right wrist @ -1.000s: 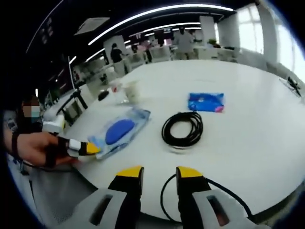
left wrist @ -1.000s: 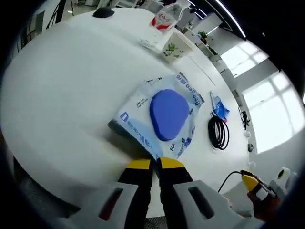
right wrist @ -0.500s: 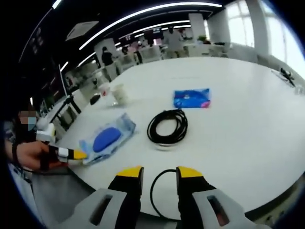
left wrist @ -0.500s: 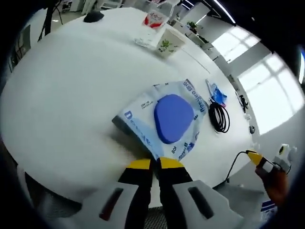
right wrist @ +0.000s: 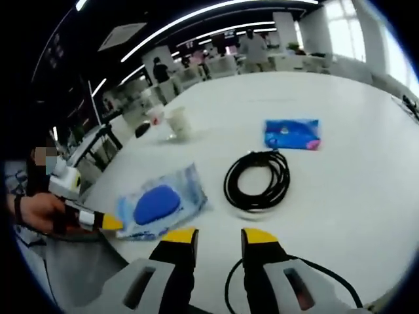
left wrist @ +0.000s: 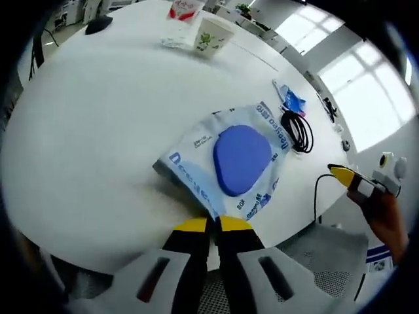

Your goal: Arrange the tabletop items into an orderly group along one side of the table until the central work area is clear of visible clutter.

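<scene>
A wet-wipes pack (left wrist: pixel 242 160) with a blue lid lies near the white table's edge. My left gripper (left wrist: pixel 213 224) is shut on its near corner. In the right gripper view the same pack (right wrist: pixel 160 203) lies front left, with the left gripper (right wrist: pixel 108 222) and a hand pinching its corner. My right gripper (right wrist: pixel 219 237) hovers open over the table's front edge, with nothing between its fingers. From the left gripper view, the right gripper (left wrist: pixel 347 176) hangs off the table's right side.
A coiled black cable (right wrist: pixel 258 180) lies just right of the pack, a blue packet (right wrist: pixel 292 134) beyond it. A paper cup (right wrist: pixel 178 123), a bottle (left wrist: pixel 183 10) and a black mouse (left wrist: pixel 98 25) stand at the far side. A thin black cord (right wrist: pixel 229 288) loops below my right gripper.
Both cameras have shifted with the hands. The left gripper keeps its hold on the pack's corner, and the pack now sits closer to the coiled cable.
</scene>
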